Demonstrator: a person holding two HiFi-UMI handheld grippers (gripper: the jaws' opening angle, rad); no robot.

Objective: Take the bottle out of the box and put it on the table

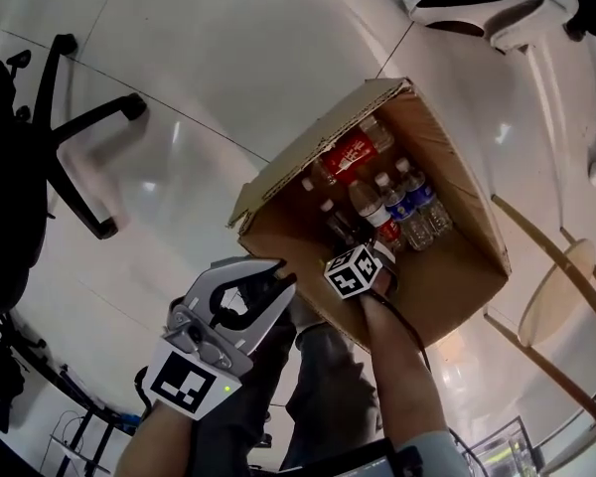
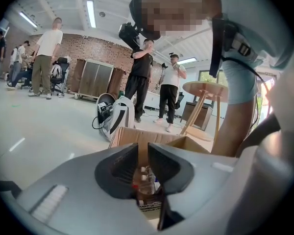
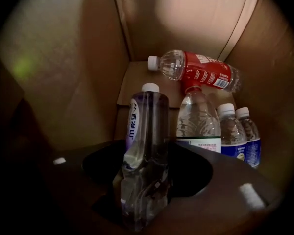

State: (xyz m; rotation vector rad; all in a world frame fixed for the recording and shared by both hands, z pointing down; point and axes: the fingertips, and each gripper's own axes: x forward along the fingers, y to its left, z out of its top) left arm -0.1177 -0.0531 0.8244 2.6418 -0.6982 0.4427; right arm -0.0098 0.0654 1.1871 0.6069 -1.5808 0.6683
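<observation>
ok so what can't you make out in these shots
- right gripper view: too dark to tell if the right gripper grips the purple-label bottle between its jaws
- head view: its jaws hidden below the marker cube inside the cardboard box
- left gripper view: bottles past the jaws too small to identify
- head view: office chair cut by left edge

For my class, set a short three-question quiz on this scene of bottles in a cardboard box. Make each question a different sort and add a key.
1. True or false: the red-labelled bottle lies on its side in the cardboard box.
2. What stands between the jaws of the right gripper? A a purple-labelled bottle; B a cup; C nothing.
3. Which gripper is outside the box?
Key: 1 true; 2 A; 3 the left gripper.
</observation>
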